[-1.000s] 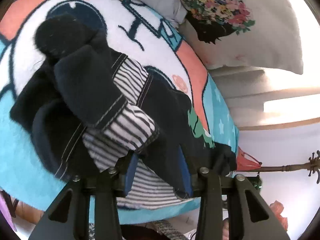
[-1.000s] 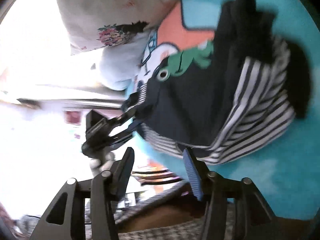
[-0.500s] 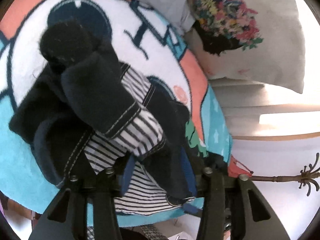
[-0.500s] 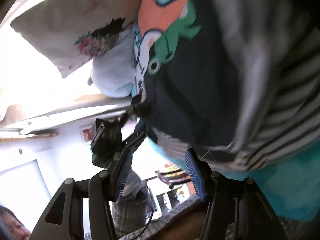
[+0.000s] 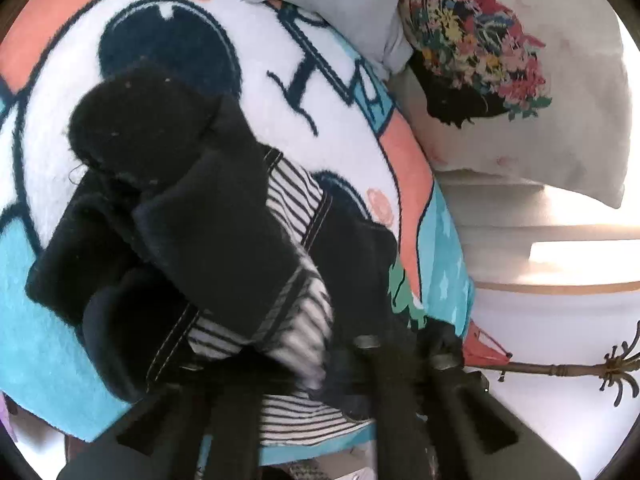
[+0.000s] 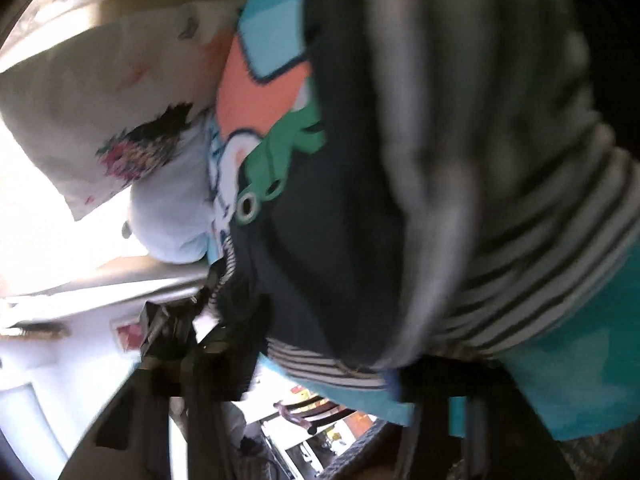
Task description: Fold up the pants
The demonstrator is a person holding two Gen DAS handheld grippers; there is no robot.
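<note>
Our left tongs (image 5: 320, 368) pointed into a dark heap of pants (image 5: 224, 232), and their two fingers were buried in the near edge of the cloth. We judged them clamped on the waist end, though blur hid the pads, so we could not tell for sure. Our right tongs (image 6: 320, 376) were at the same near edge from the other side; their fingers looked spread, with striped lining lying between them, and motion blur kept us from telling whether they gripped anything.

Just ahead of the left tongs, the pants were navy with a black-and-white striped lining (image 5: 296, 204) showing where cuffs were turned back. Further ahead, the legs lay bunched and overlapping rather than flat, ending in a rounded black lump at the far end. The garment rested on a bright cartoon blanket (image 5: 328, 92) of turquoise, white and coral covering a bed.

Beyond the blanket, to the right of the left tongs, a floral pillow (image 5: 516, 80) leaned against a pale one.

We judged the fold barely started: the pants were crumpled, nothing was squared up, and the legs were yet to be straightened and laid over each other.
</note>
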